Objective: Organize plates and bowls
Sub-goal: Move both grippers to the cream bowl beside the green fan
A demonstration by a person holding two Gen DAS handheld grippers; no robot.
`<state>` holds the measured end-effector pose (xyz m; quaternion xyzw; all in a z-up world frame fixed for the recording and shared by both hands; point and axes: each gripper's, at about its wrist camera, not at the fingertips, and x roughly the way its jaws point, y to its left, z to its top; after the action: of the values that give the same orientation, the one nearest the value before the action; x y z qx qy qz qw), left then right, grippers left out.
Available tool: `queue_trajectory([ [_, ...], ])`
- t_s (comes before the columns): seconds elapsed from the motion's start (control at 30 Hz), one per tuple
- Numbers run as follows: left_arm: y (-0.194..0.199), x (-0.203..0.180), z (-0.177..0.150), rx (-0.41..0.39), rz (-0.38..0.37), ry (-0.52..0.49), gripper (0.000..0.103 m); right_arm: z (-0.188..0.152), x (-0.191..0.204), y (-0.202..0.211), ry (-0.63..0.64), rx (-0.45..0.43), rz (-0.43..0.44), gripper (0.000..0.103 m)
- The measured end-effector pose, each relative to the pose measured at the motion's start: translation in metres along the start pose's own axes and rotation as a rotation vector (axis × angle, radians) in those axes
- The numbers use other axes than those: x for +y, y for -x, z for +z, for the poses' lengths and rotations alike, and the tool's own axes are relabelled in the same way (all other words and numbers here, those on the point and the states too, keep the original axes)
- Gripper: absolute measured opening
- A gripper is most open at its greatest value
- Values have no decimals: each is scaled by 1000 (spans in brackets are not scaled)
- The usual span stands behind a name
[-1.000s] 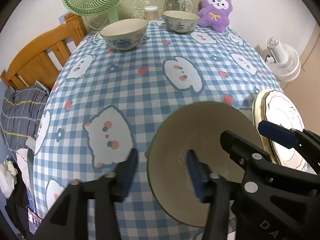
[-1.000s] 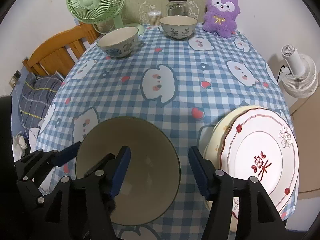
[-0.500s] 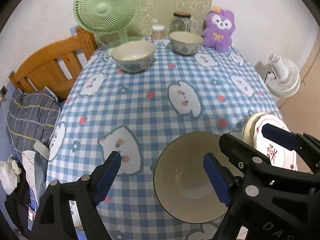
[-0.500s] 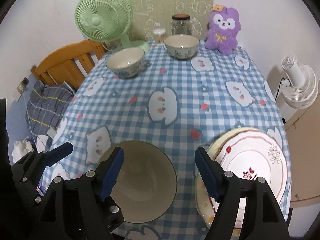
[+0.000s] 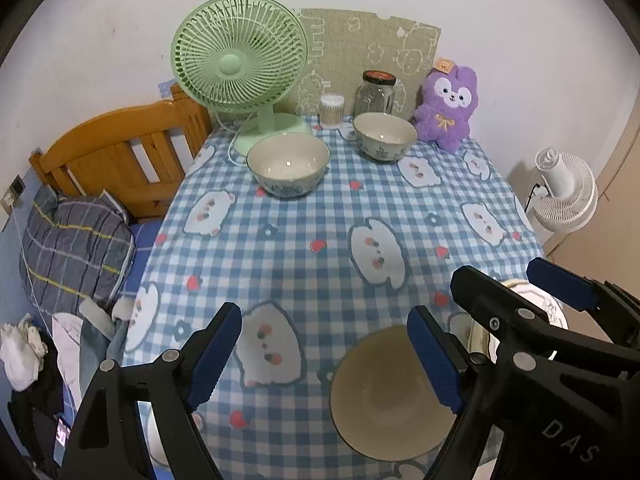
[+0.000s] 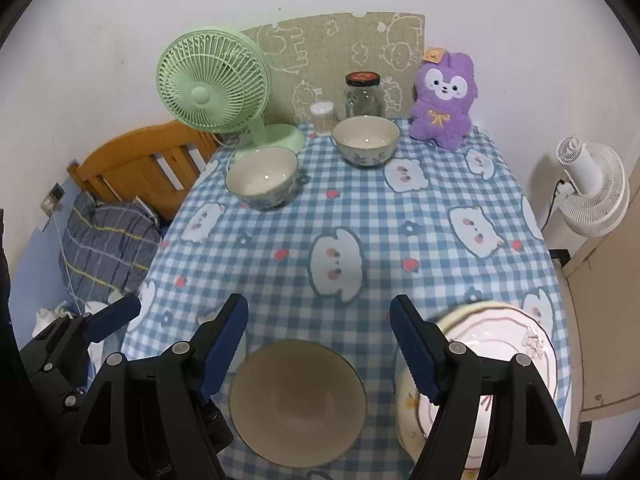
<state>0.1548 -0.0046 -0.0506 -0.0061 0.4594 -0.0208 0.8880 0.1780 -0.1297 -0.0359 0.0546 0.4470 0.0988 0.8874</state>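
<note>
Plates point(image 6: 516, 344): a stack of two at the near right corner of the tabletop point(image 6: 400, 216), the top one white with a red rim line and a red motif, the lower one cream; your right-hand tongs partly cover it. Tabletop: covered in a blue-and-white check cloth printed with white animal faces and small red strawberries. Green fan point(image 6: 210, 88): upright at the far left corner, its base just behind the patterned bowls. Plain bowl point(image 6: 298, 400): beige, upright, on the near edge of the tabletop just left of the plates, with nothing touching it. Patterned bowls, two: one point(image 6: 262, 178) at far left beside the fan base, one point(image 6: 366, 140) at far centre, both upright, white inside with blue decoration outside, set apart from each other. Purple plush toy point(image 6: 442, 100): seated at the far right corner against the wall. Your left tongs point(image 5: 324, 354): jaws spread wide, gripping nothing, raised above the tabletop with the plain bowl below their right finger. Your right tongs point(image 6: 318, 346): jaws likewise spread wide and gripping nothing, above the plain bowl. Glass jar point(image 6: 363, 94): dark lid, behind the far bowl. Cotton-swab tub point(image 6: 322, 117): just left of the jar.
</note>
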Motion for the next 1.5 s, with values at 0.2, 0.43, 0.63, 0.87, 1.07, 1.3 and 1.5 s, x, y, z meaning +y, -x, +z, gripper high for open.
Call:
queue_trajectory([
  [0.2,-10,19,25,-21,-14,-9,86,25,17,-15,1,-12,-26,76],
  [0.43,-25,43,56,-38,-26,-35,86,55,37,-37,-21,-33,-54,76],
  [0.63,-47,60,78,-41,-49,-64,85,74,51,-60,-29,-27,-92,76],
  [0.87,-70,76,99,-44,-71,-93,83,92,67,-83,-45,-32,-110,76],
  [1.07,-88,85,117,-52,-69,-112,82,108,71,-104,-69,-42,-124,76],
  [1.3,-110,94,135,-48,-42,-102,76,125,72,-129,-97,-47,-142,76],
  [1.5,-131,100,149,-44,-50,-110,74,139,71,-153,-103,-46,-146,73],
])
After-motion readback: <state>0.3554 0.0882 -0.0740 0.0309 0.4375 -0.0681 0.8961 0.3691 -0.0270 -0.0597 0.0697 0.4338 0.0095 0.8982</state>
